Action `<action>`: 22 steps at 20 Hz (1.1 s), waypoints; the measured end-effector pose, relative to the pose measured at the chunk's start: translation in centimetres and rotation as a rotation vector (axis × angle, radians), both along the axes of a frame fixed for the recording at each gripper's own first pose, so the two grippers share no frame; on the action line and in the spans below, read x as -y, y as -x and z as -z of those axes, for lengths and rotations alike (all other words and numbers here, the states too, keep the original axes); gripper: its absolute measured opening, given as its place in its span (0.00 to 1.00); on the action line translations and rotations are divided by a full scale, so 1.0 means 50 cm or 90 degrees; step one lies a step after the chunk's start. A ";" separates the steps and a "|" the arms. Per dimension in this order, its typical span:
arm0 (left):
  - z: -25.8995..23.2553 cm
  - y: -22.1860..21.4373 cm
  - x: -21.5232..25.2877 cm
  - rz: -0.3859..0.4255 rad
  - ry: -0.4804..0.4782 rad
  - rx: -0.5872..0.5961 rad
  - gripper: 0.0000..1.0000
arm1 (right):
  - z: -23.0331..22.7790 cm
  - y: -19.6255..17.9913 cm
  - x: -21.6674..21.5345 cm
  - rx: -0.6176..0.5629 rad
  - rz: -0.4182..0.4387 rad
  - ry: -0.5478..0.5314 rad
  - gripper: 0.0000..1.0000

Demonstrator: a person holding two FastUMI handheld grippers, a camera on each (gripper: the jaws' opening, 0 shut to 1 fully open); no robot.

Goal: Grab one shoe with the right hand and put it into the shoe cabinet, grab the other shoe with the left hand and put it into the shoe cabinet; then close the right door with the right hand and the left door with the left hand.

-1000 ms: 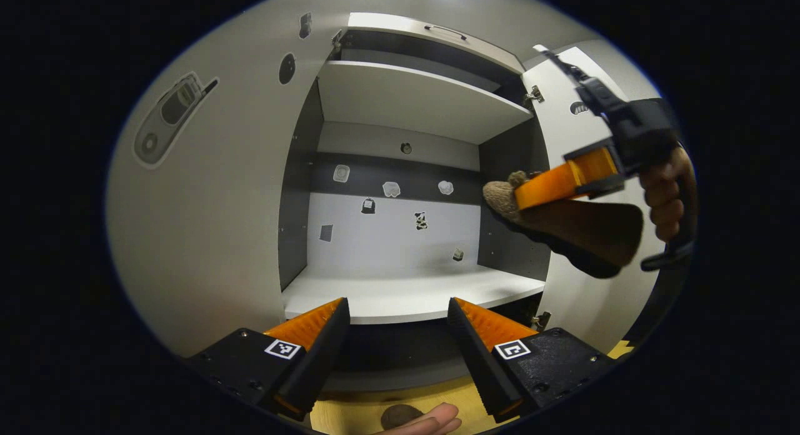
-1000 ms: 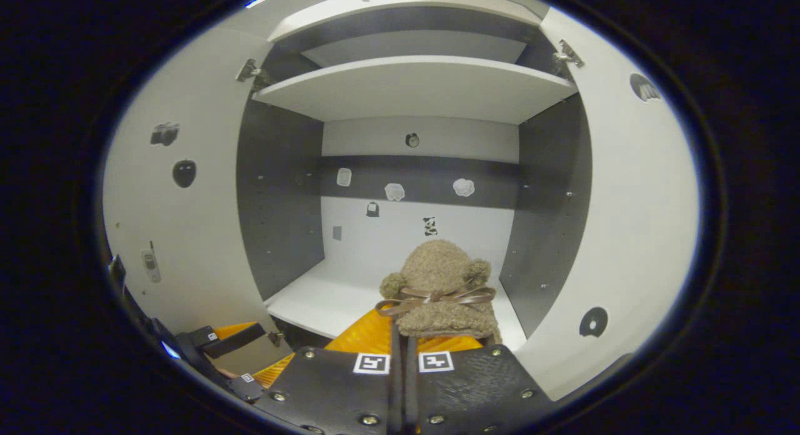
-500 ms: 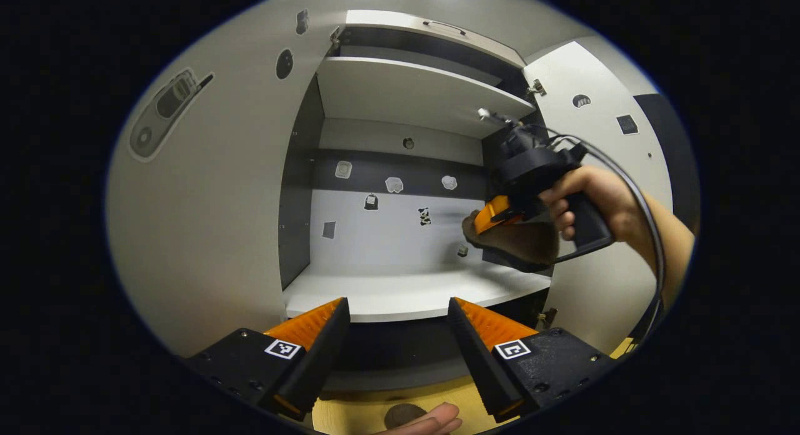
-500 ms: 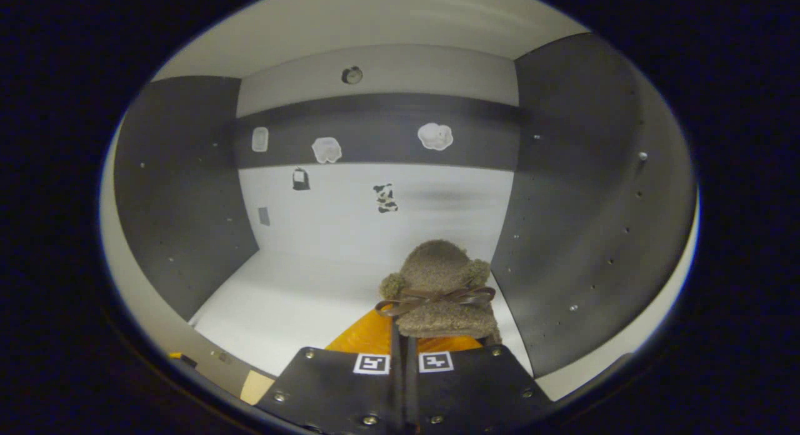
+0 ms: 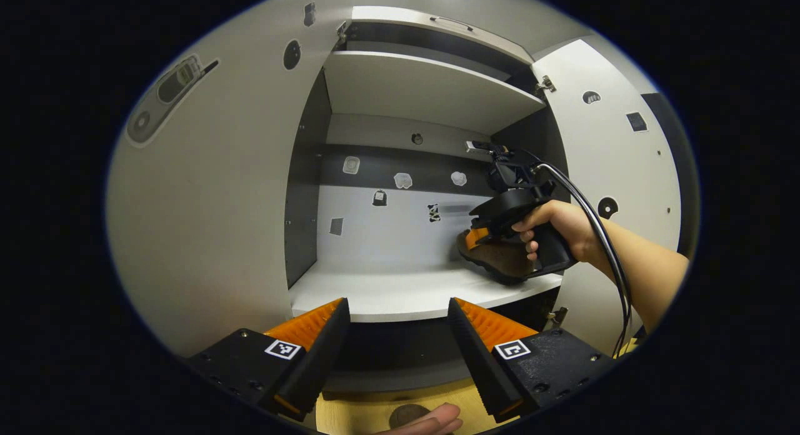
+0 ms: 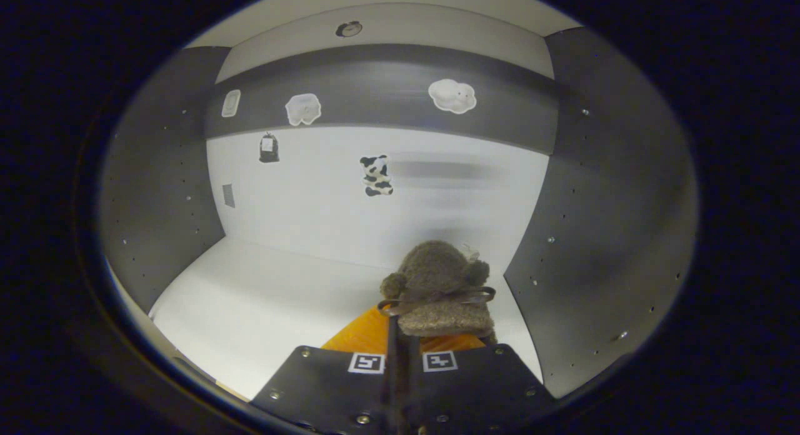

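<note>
A fuzzy brown shoe (image 6: 440, 288) with a ribbon bow is pinched by its rear edge in my right gripper (image 6: 400, 335), which is shut on it. It hangs just above the right end of the cabinet's white lower shelf (image 6: 262, 297), close to the dark right wall (image 6: 594, 235). In the left gripper view the same shoe (image 5: 494, 260) and the right gripper (image 5: 494, 225), held by a hand, are inside the open shoe cabinet. My left gripper (image 5: 395, 316) is open and empty in front of the shelf edge (image 5: 400, 294). The other brown shoe (image 5: 403, 415) lies below it, beside a fingertip.
Both cabinet doors stand open: the left door (image 5: 206, 204) and the right door (image 5: 615, 154). An upper shelf (image 5: 425, 85) spans the cabinet above. Small stickers dot the back panel (image 6: 375, 175). A cable (image 5: 600, 235) trails from the right gripper along the forearm.
The right gripper has carried the shoe from outside the right door deep into the cabinet and down towards the lower shelf's right end. The left gripper has barely moved and stays open.
</note>
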State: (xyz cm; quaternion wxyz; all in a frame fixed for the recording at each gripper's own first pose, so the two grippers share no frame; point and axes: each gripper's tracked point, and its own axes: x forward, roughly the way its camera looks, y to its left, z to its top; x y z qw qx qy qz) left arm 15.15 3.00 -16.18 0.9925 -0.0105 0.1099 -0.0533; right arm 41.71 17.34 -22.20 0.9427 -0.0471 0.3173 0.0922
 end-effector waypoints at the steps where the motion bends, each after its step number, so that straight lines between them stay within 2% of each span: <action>1: 0.003 -0.003 -0.001 -0.005 0.001 -0.003 0.96 | 0.004 0.000 0.002 -0.001 0.003 0.005 0.07; 5: 0.017 -0.006 0.003 -0.008 0.003 -0.018 0.97 | 0.006 0.024 -0.002 -0.021 -0.014 0.006 0.20; 7: 0.020 -0.005 0.008 -0.005 0.006 -0.021 0.97 | -0.018 0.045 0.003 -0.017 -0.018 0.007 0.31; 9: 0.022 -0.004 0.022 0.005 0.019 -0.023 0.97 | -0.034 0.070 -0.005 -0.010 -0.038 -0.003 0.47; 10: 0.026 0.000 0.026 0.010 0.024 -0.027 0.96 | -0.047 0.084 -0.001 0.000 -0.042 -0.001 0.66; 12: 0.030 0.002 0.031 0.009 0.029 -0.034 0.96 | -0.093 0.103 0.016 0.050 -0.041 0.010 0.87; 13: 0.031 0.003 0.035 0.010 0.030 -0.036 0.97 | -0.121 0.112 0.020 0.082 -0.042 0.008 0.90; 14: 0.035 0.006 0.039 0.013 0.032 -0.042 0.97 | -0.153 0.124 0.034 0.117 -0.026 0.001 1.00; 16: 0.043 0.014 0.051 0.024 0.036 -0.056 0.97 | -0.214 0.167 0.054 0.173 0.000 -0.033 0.99; 18: 0.045 0.021 0.049 0.024 0.029 -0.060 0.97 | -0.267 0.239 0.068 0.229 0.000 -0.070 0.97; 22: 0.053 0.029 0.029 -0.027 0.039 -0.077 0.96 | -0.313 0.381 0.110 0.298 0.020 -0.100 0.97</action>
